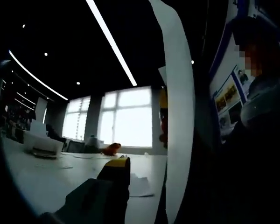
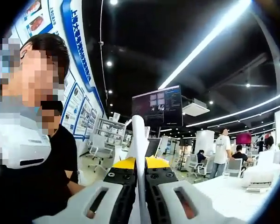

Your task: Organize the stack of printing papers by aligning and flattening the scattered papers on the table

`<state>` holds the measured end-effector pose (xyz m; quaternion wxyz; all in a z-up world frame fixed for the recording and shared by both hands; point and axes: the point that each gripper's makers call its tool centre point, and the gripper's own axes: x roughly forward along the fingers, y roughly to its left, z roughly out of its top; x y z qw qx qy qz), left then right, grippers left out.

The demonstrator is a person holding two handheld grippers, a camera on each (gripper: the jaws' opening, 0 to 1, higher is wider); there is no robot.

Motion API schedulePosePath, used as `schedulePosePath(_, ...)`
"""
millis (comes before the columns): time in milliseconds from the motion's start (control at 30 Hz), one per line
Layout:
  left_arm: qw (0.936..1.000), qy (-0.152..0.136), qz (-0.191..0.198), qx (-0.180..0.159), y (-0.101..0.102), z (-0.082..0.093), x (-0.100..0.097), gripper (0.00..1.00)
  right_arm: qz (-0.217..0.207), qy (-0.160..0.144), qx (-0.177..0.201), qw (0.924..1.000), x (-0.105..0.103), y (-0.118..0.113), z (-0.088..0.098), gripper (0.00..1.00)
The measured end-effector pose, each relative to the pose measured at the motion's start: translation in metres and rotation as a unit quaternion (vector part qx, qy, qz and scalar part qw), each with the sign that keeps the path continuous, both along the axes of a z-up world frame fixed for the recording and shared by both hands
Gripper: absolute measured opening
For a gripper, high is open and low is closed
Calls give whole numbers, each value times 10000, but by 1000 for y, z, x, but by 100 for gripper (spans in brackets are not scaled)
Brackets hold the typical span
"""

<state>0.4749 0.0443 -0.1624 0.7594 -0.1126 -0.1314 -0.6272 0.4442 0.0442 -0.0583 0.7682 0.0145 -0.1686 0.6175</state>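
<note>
Paper stack up off the table, squaring looks midway, not laid flat yet.

Table (image 1: 32, 186) spreads ahead of and below the left gripper (image 1: 117, 164), with loose sheets (image 1: 139, 185) lying just past its tip, so gathering seems unfinished. Paper stack (image 1: 177, 116) stands edge-on just right of the left gripper; can't tell if that one is open or grips anything. Right gripper (image 2: 141, 173) is pinched narrow on the paper stack (image 2: 139, 140), which rises straight up between its jaws.
</note>
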Motion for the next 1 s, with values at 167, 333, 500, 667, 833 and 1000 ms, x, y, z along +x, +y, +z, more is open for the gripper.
schedulePosePath(167,9999,-75,-22,66,-2,-2,-3,27,29,118,-67,9999,3,4,-8,1)
schedulePosePath(333,10000,-70,-58,0,0,-1,-2,16,36,178,-51,9998,6,4,-12,1)
schedulePosePath(500,9998,-100,-147,107,4,-6,-3,6,34,277,-70,9996,11,4,-19,2)
schedulePosePath(667,9994,129,-257,192,6,-11,-4,6,-93,287,-128,9995,16,2,-22,4)
schedulePosePath(833,9991,267,-218,230,9,-14,0,5,-293,292,-222,9989,23,-1,-26,10)
schedulePosePath(1000,9989,356,-177,237,14,-17,2,5,-463,231,-253,9983,27,-5,-26,15)
